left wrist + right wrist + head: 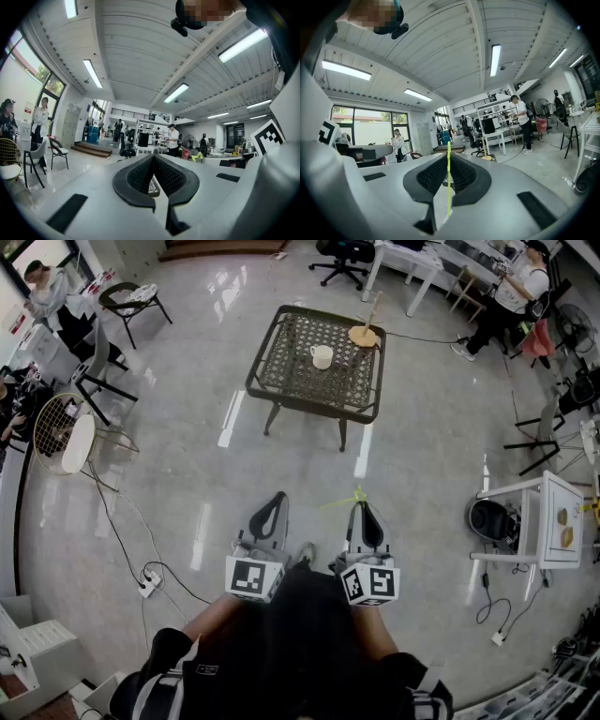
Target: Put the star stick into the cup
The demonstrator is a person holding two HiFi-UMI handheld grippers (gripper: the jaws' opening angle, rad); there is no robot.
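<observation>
Yellow-green star stick (449, 180) is pinched between the two jaws of the right gripper (449, 154). In the right gripper view the thin stick runs straight up the seam where the black pads meet, and it pokes out just past the tips. From the head view the star end (354, 495) sits right at the nose of the right gripper (362, 506), well apart from the table. The left gripper view catches the star outline (197, 157) off to its side.

The left gripper (153, 157) has its jaws pressed together with nothing between them. In the head view it (277, 499) sits just beside the right one, both held low in front of the person.

One white cup (322, 356) stands upright on one dark wicker table (292, 367), roughly mid-top. One round wooden base with an upright rod (364, 334) sits at the table's far right corner, apart from the cup.

So the count is two grippers, one stick, one cup and one table. The stick is in the right gripper and not in the cup.
</observation>
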